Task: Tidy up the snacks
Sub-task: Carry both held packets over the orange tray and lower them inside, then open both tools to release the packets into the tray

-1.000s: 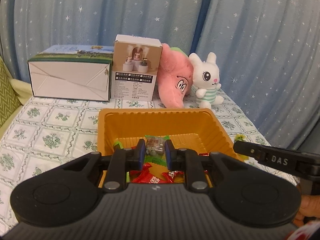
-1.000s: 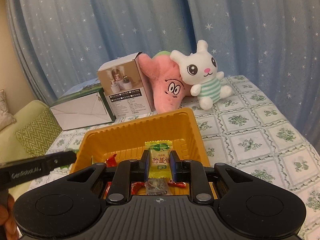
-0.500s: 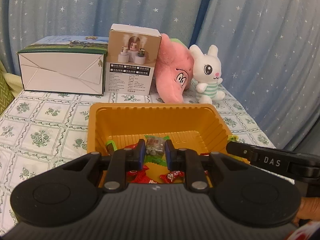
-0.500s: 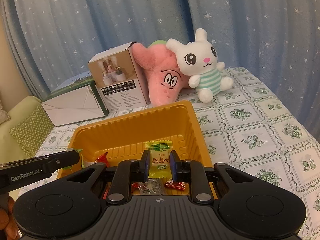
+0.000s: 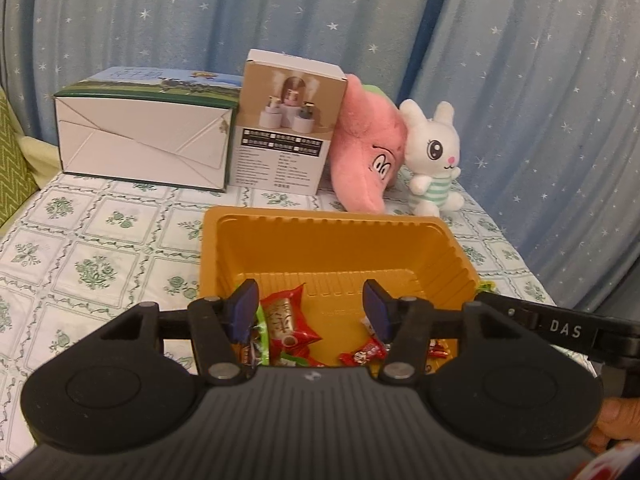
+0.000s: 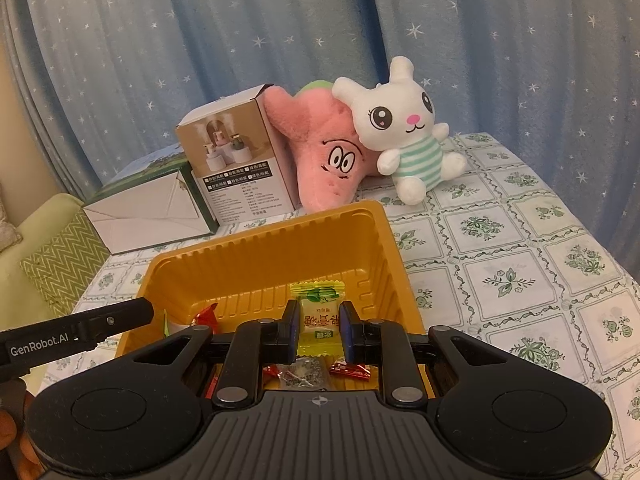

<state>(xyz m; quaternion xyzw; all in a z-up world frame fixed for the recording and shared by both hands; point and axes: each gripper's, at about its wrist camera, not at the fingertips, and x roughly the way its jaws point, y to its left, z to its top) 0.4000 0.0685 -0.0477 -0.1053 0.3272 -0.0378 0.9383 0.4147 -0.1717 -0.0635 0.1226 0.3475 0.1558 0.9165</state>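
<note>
An orange plastic tray (image 5: 320, 240) sits on the patterned tablecloth and holds several wrapped snacks, among them a red packet (image 5: 286, 320). My left gripper (image 5: 310, 310) is open and empty above the tray's near end. My right gripper (image 6: 319, 330) is shut on a yellow snack packet (image 6: 318, 310) with a green top, held over the tray (image 6: 260, 256). A clear packet with dark contents (image 6: 302, 374) lies in the tray below it, beside small red candies (image 6: 350, 370).
A white and green carton (image 5: 144, 132), a brown product box (image 5: 286, 120), a pink plush (image 5: 368, 160) and a white rabbit plush (image 5: 434, 164) stand behind the tray. A blue starred curtain hangs behind. A green cushion (image 6: 52, 264) lies left.
My left gripper has opened and the clear packet it held has dropped into the tray. My right gripper still holds the yellow packet and has moved closer over the tray.
</note>
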